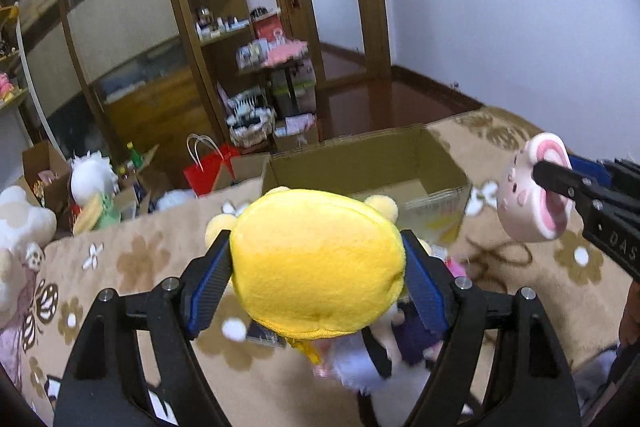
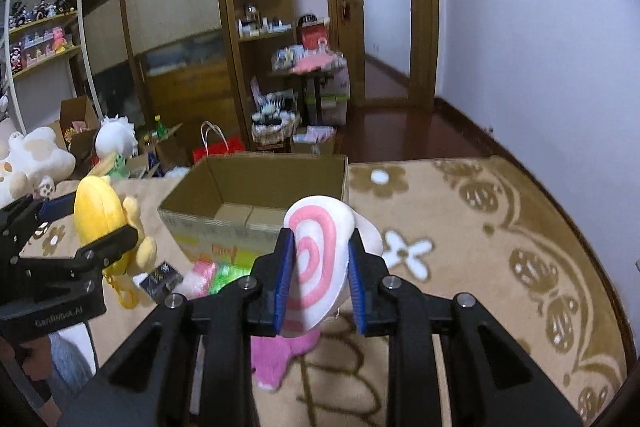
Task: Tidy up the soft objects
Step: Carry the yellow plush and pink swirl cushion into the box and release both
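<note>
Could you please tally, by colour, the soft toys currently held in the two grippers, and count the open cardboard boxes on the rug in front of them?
Yellow plush toy, in the left gripper: 1
Pink-and-white plush toy, in the right gripper: 1
Open cardboard box: 1
Total: 3

We see a yellow plush (image 1: 316, 263) and a pink-swirled white plush (image 2: 320, 263) held aloft near an open, upright cardboard box (image 2: 256, 187) on the floral bedspread.

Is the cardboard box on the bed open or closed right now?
Open. The cardboard box has no lid over its top; the right wrist view looks down past its walls to the bare bottom flaps inside.
</note>
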Available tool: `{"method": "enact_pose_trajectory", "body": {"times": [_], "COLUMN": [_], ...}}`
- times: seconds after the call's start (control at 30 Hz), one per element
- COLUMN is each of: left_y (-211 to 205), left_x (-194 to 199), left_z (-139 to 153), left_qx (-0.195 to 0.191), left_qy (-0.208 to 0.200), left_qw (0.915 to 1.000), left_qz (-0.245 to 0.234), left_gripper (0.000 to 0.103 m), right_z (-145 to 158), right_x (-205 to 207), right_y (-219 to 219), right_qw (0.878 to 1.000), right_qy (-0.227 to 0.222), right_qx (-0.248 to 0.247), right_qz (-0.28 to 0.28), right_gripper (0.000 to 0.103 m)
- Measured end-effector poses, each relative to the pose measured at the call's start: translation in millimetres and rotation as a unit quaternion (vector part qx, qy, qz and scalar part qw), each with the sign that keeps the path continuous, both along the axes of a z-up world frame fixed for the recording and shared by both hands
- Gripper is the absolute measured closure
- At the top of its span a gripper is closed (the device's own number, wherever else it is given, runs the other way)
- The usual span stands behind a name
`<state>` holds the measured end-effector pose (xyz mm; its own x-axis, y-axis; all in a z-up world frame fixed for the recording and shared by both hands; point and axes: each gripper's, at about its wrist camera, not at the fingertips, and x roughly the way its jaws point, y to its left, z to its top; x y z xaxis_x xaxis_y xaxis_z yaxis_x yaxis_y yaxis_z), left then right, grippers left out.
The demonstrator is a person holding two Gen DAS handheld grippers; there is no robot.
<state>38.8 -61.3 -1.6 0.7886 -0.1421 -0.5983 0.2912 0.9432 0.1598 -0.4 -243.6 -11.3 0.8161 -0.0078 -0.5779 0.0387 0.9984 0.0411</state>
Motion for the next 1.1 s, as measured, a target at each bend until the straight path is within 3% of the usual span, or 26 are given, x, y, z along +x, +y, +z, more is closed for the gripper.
{"method": "enact_pose_trajectory", "body": {"times": [0.37, 1.1], "left_y": [-15, -5], "left_x": [50, 116], "left_z": [23, -13], "left_qx": [0.017, -0.019], "left_qy": [-0.075, -0.035], "left_qw": [0.997, 0.9992], "left_qz": [-0.009, -0.007], "left_gripper": [0.023, 0.022], "right_z": [18, -7], "right_x": [30, 96], "right_y": [-1, 15], "right_qw": [0.999, 0.996], "right_qy": [-0.052, -0.081], "right_qx": [-0.01, -0.004], "right_qz": [0.008, 0.032], "right_gripper": [0.076, 0.072]}}
